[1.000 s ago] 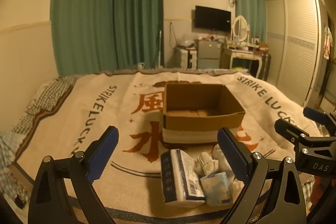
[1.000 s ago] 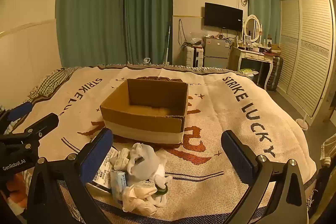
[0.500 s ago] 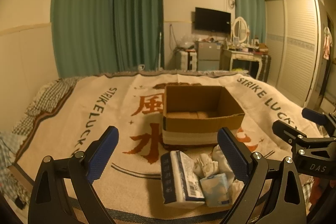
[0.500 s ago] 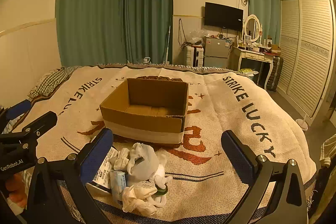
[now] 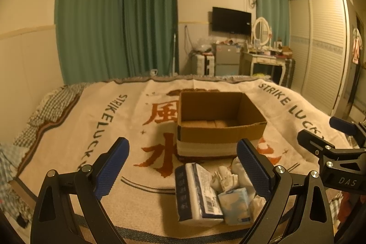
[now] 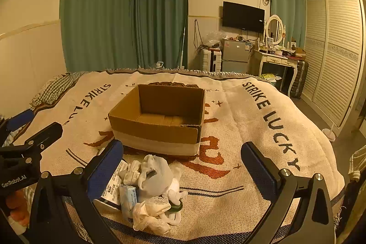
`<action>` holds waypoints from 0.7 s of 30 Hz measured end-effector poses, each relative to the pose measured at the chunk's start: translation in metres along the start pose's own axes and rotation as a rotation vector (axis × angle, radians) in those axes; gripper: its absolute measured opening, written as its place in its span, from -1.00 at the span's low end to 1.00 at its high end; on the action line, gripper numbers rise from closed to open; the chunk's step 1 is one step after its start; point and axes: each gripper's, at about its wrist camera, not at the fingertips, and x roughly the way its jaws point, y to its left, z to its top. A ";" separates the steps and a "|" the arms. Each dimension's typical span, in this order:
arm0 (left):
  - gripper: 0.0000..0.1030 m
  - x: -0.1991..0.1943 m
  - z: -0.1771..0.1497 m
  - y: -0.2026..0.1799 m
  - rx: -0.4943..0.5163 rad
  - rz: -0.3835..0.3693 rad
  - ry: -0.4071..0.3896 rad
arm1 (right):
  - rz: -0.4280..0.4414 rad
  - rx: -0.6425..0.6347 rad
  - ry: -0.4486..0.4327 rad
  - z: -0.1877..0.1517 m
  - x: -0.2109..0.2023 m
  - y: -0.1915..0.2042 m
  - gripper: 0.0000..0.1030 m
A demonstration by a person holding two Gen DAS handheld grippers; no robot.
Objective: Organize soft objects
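An open, empty cardboard box stands in the middle of the bed. In front of it lies a pile of soft things: a large tissue pack, a small tissue packet and crumpled white socks and cloths. My left gripper is open and empty, held above the bed just before the pile. My right gripper is open and empty over the pile. Each gripper shows at the edge of the other's view.
The bed is covered by a cream blanket printed with "STRIKE LUCKY". A checked cloth lies at the left edge. Beyond the bed are green curtains, a TV, a dressing table and a wardrobe.
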 end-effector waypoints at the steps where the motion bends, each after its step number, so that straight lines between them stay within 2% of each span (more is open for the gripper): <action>1: 0.88 0.000 0.000 0.000 -0.001 0.000 0.001 | 0.000 0.000 0.000 0.000 0.000 0.000 1.00; 21: 0.88 0.001 -0.002 0.000 0.003 -0.001 0.003 | -0.001 0.006 0.005 -0.003 -0.001 -0.004 1.00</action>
